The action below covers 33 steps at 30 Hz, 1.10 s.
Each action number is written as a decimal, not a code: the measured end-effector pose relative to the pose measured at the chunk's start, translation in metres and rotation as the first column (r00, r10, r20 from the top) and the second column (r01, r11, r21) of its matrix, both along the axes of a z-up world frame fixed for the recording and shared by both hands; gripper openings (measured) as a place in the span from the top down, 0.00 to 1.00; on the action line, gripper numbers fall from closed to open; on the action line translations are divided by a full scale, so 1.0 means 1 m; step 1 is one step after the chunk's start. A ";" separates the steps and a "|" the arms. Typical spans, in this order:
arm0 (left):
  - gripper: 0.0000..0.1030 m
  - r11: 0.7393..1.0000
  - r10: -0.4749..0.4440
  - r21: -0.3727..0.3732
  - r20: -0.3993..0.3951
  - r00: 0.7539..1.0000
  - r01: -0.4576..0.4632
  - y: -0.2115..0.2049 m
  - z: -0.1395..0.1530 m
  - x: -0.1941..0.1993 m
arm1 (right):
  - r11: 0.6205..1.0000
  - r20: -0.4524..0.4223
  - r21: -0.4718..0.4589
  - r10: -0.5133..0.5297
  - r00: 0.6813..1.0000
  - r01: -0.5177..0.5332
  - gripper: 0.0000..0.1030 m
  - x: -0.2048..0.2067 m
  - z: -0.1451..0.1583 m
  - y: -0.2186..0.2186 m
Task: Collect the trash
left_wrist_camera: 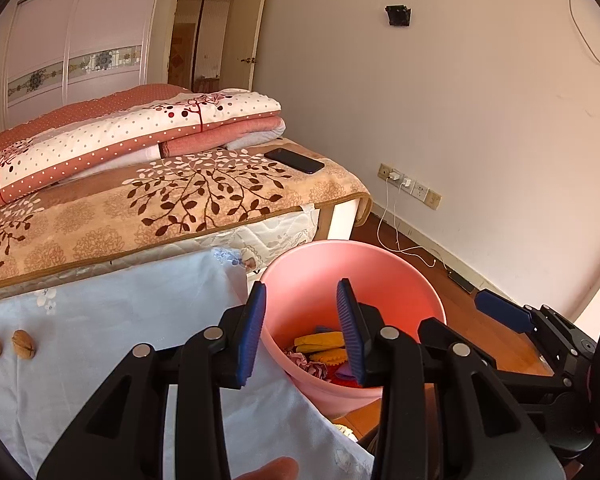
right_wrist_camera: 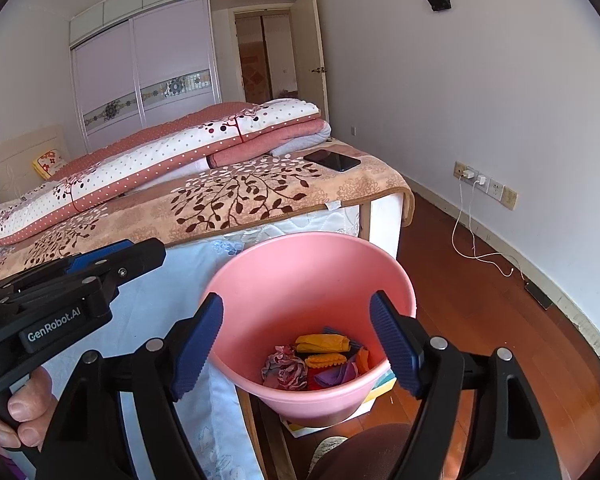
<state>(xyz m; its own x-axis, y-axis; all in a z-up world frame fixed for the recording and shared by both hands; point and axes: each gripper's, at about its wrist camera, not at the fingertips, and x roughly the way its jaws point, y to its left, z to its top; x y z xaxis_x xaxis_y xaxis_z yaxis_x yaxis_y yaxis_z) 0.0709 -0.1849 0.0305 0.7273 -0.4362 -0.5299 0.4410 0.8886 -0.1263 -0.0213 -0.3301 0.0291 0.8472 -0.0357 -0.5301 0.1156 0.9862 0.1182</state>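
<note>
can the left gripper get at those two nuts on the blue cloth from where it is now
Probably yes. The two nuts lie bare on the light blue cloth, off to the side of the left gripper, whose jaws stand open and empty. Nothing lies between them; it would just need to swing away from the pink bin.
</note>
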 end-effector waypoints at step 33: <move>0.64 0.998 0.042 -0.044 -0.017 0.999 -0.043 0.047 -0.002 -0.041 | 0.999 0.028 -0.036 0.028 0.999 -0.027 0.27 -0.024 0.005 0.034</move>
<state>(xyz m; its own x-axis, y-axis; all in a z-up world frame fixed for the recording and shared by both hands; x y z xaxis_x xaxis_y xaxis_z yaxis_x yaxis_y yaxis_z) 0.0301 -0.1382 0.0285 0.7372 -0.4280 -0.5228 0.4003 0.9000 -0.1724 -0.0457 -0.2963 0.0338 0.8630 -0.0304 -0.5044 0.0854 0.9926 0.0863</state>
